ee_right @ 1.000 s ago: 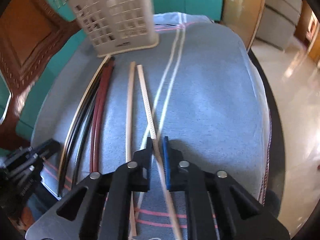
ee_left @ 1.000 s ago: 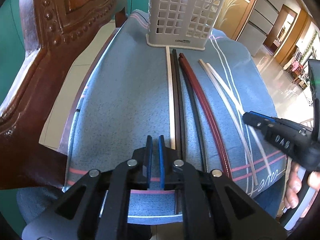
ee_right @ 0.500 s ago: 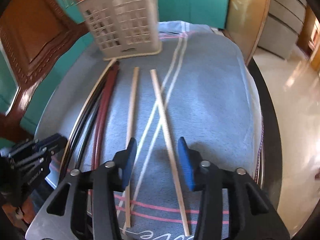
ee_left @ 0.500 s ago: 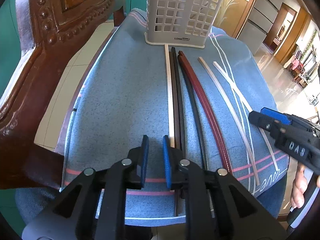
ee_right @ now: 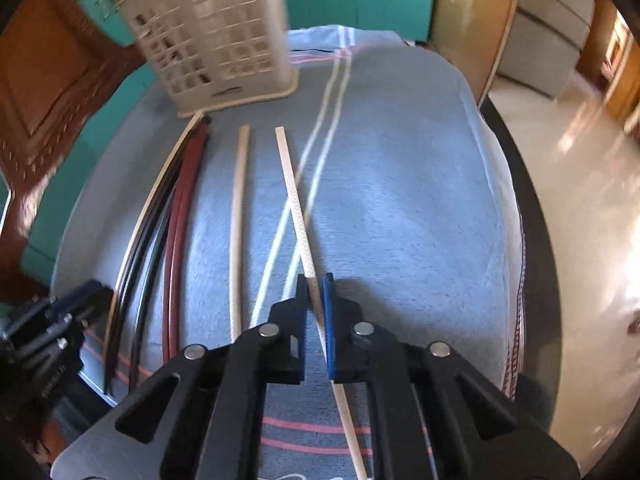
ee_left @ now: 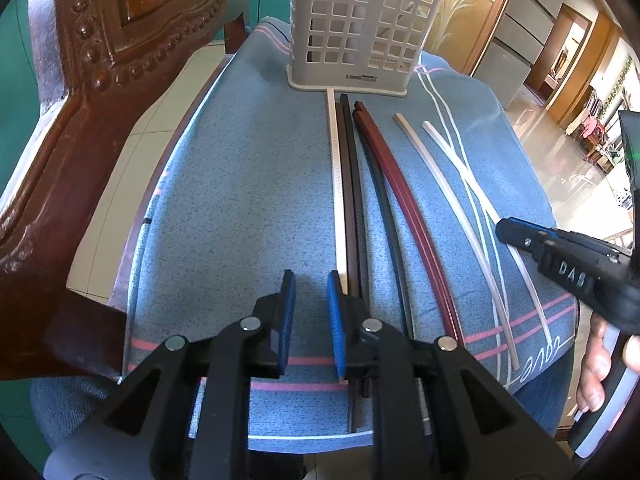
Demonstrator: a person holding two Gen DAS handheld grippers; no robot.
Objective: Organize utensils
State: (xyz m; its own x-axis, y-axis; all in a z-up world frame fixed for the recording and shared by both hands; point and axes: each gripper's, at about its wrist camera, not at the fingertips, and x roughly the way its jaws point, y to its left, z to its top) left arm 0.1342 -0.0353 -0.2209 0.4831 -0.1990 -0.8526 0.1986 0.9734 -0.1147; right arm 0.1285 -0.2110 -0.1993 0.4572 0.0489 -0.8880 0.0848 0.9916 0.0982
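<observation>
Underneath, blue striped cloth [ee_left: 248, 184], carved chair [ee_left: 104, 92].

My table wears a blue cloth [ee_left: 248, 184] with white and pink stripes. On it stand a grey holder [ee_left: 360, 28] and a row of chopsticks [ee_left: 348, 200]: white, black, dark red, pale.

Perforated grey plastic utensil holder [ee_left: 362, 32]: top cut off by the frame edge, contents not discernible. In the right wrist view it is motion-blurred (likewise the carved brown wooden chair [ee_right: 52, 80]). Pale chopstick [ee_right: 296, 208]: near end possibly runs out of frame.
</observation>
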